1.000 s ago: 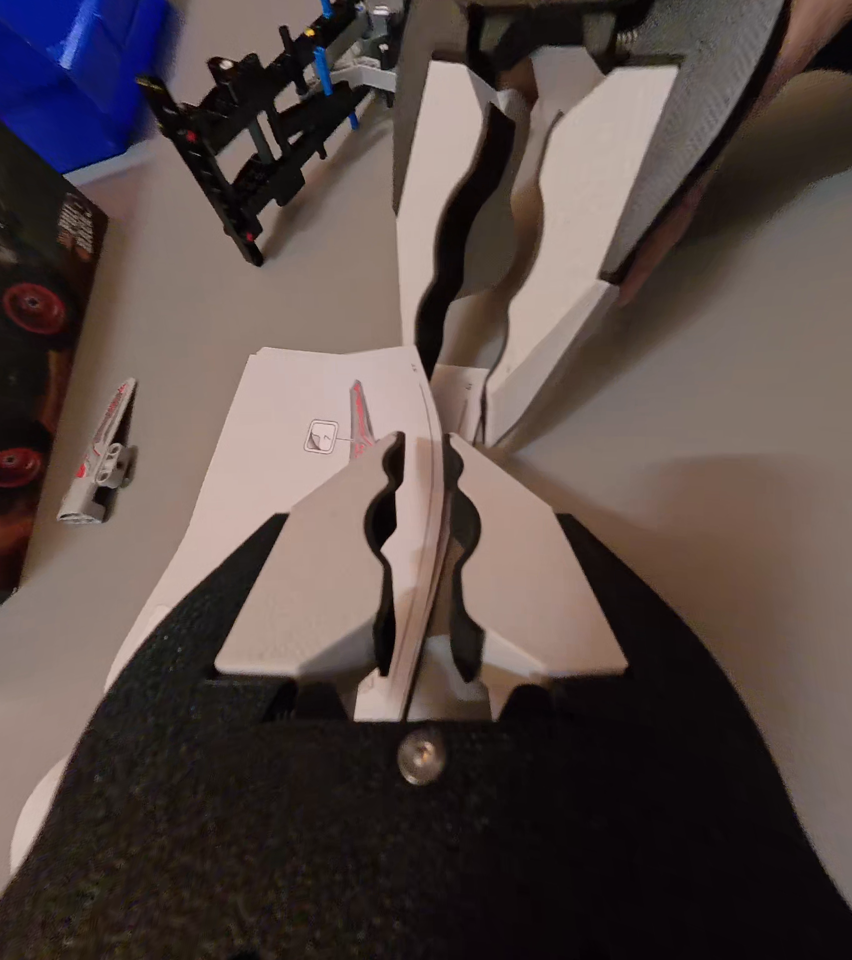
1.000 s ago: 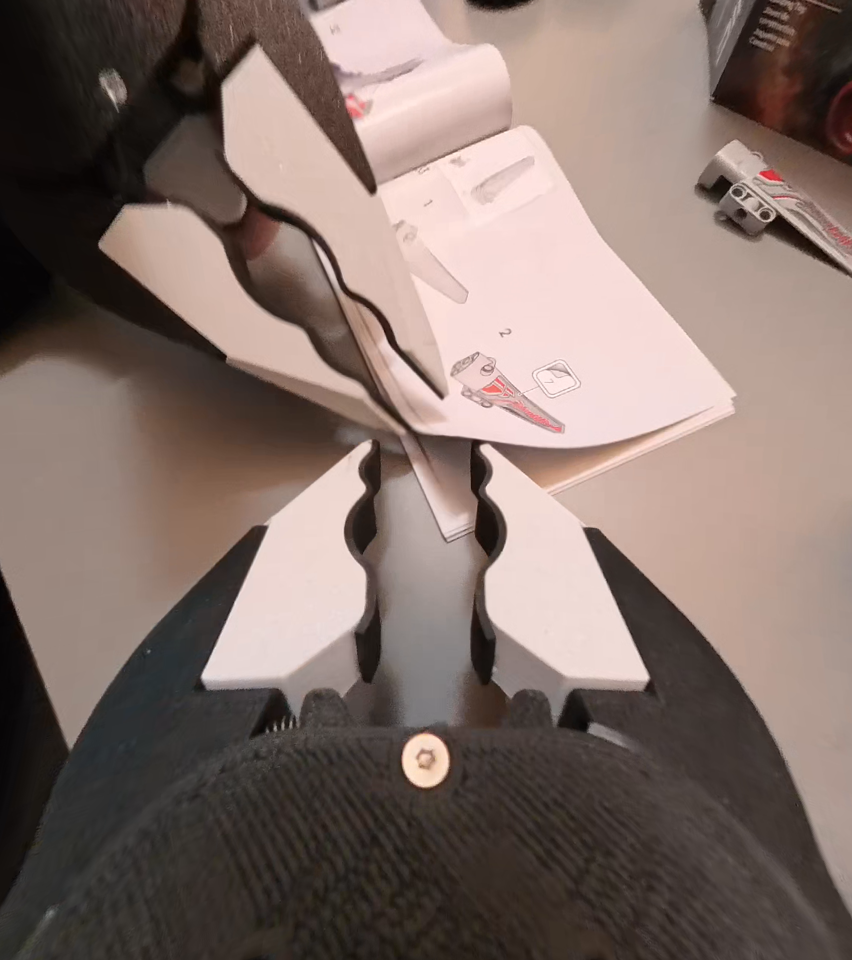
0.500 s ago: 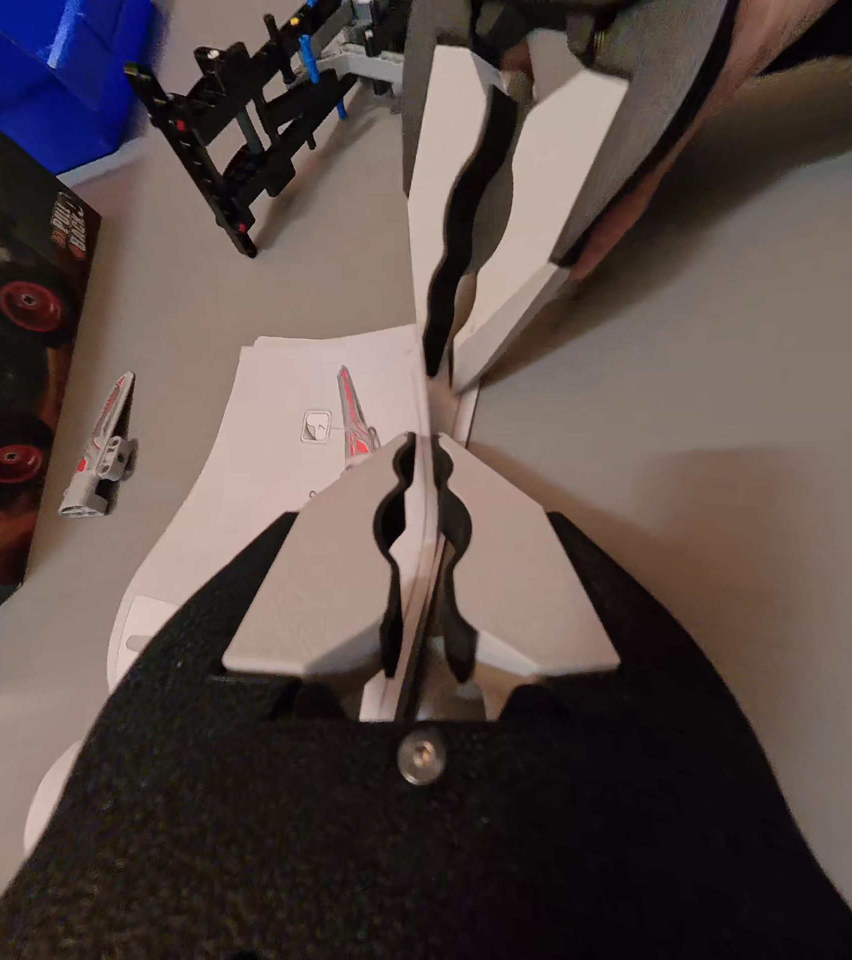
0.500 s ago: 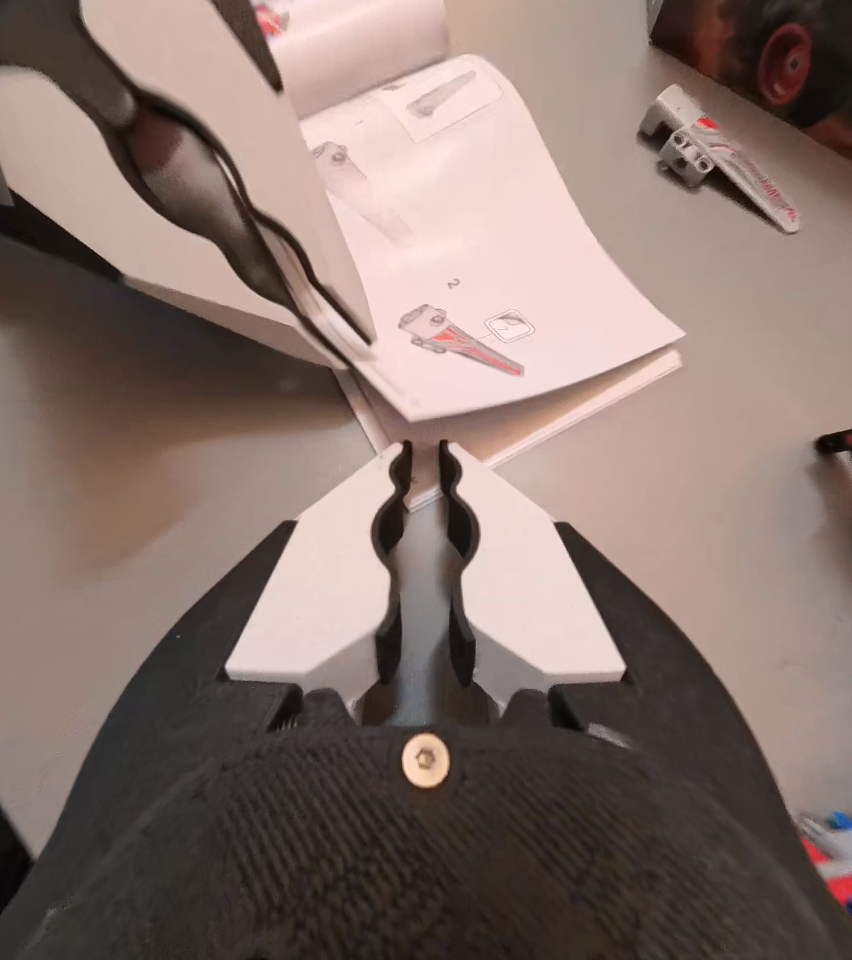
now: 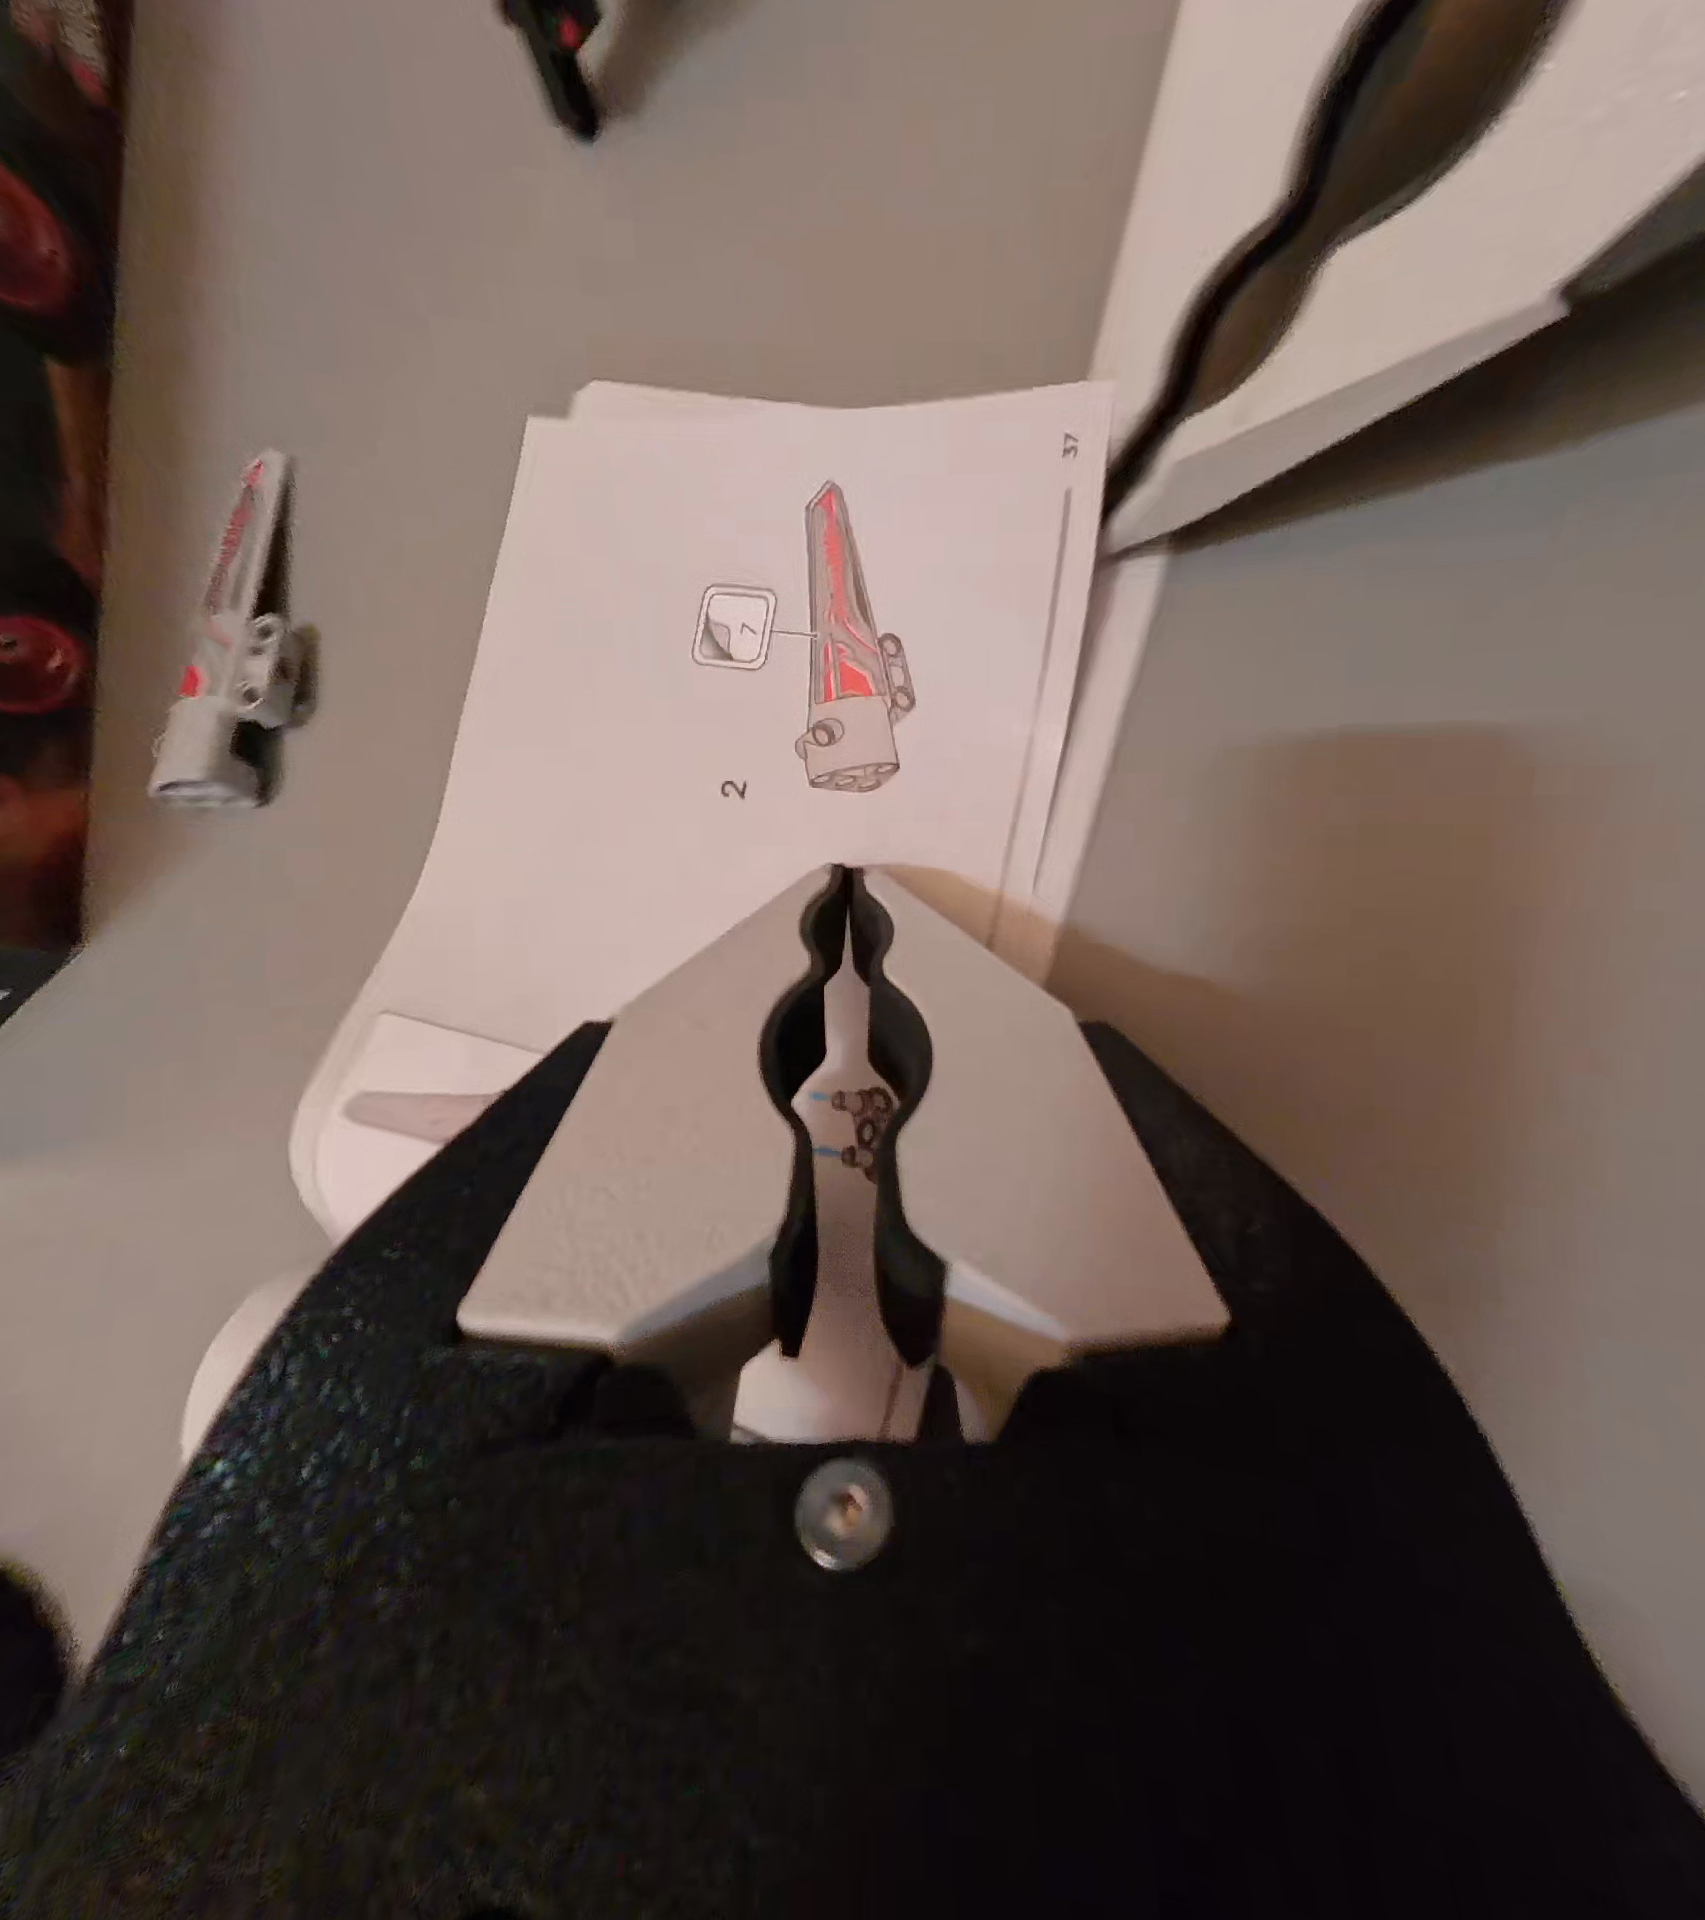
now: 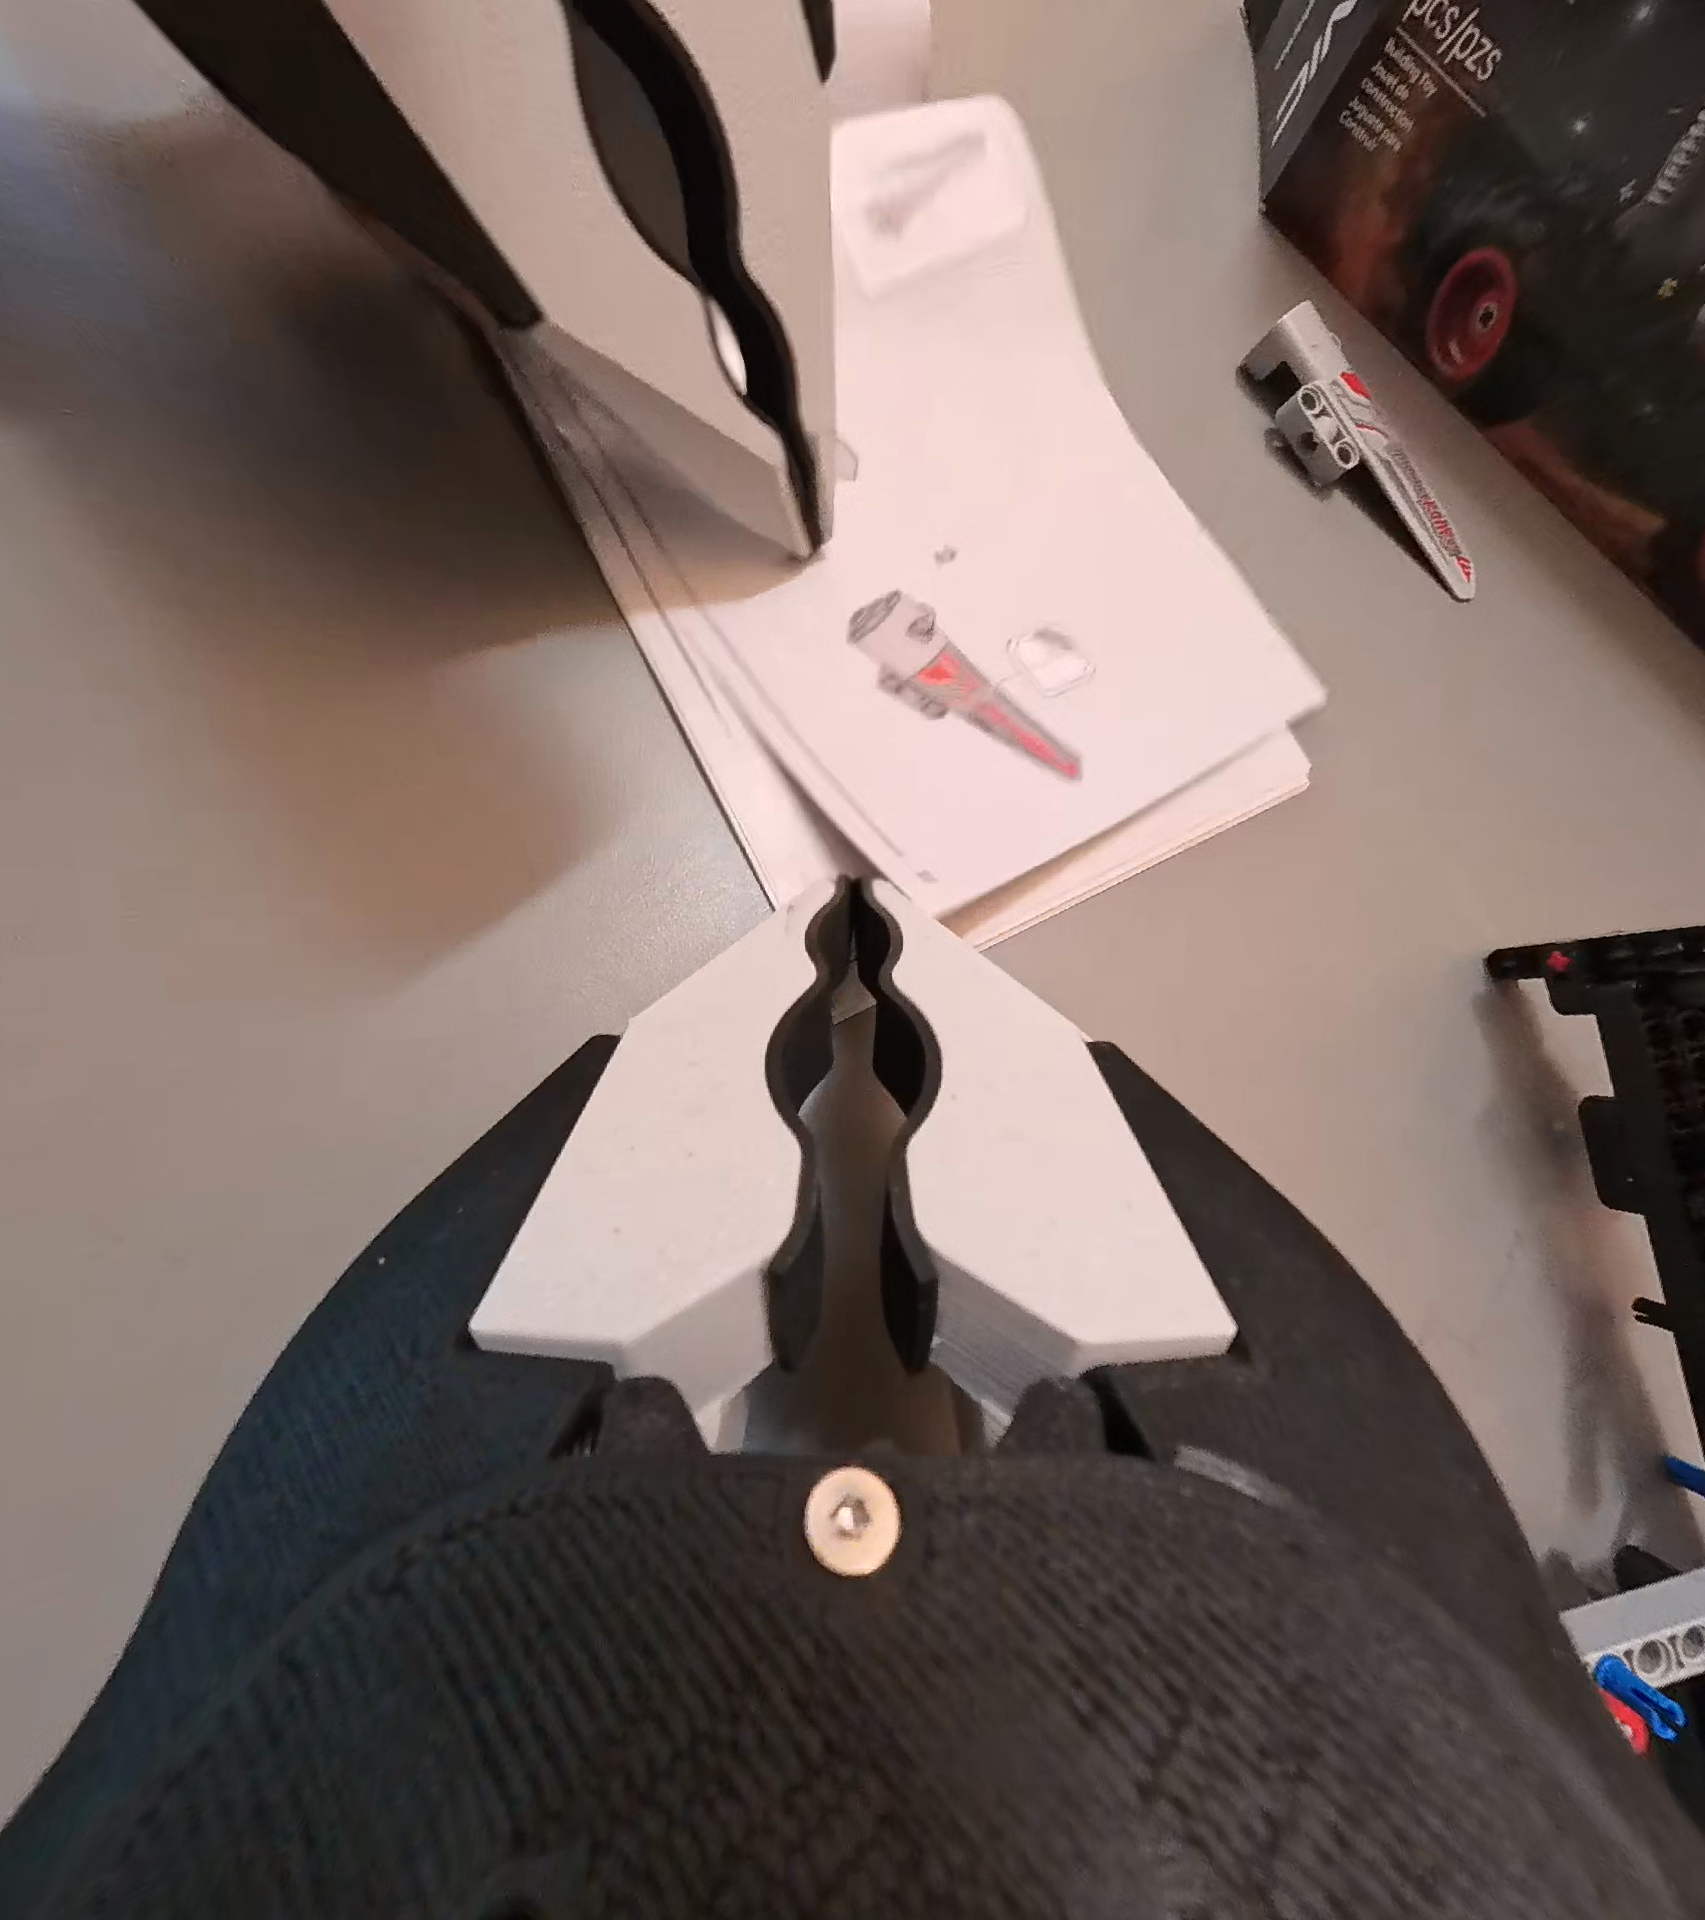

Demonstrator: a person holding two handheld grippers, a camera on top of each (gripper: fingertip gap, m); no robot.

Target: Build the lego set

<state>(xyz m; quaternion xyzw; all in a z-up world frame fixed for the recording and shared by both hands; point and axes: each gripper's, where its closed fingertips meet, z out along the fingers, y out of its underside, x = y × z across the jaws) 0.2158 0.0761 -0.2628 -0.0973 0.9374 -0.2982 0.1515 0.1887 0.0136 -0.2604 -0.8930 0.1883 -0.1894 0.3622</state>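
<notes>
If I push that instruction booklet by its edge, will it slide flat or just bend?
The instruction booklet looks floppy: its top page curves up and its far end curls over. Pushed at one edge, the loose pages would probably buckle or fan rather than slide together. It looks light, lying on a smooth table, so the whole stack may skid.

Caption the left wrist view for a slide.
Left gripper shut above the open instruction booklet; a grey pointed piece lies beside it on the table.
</notes>
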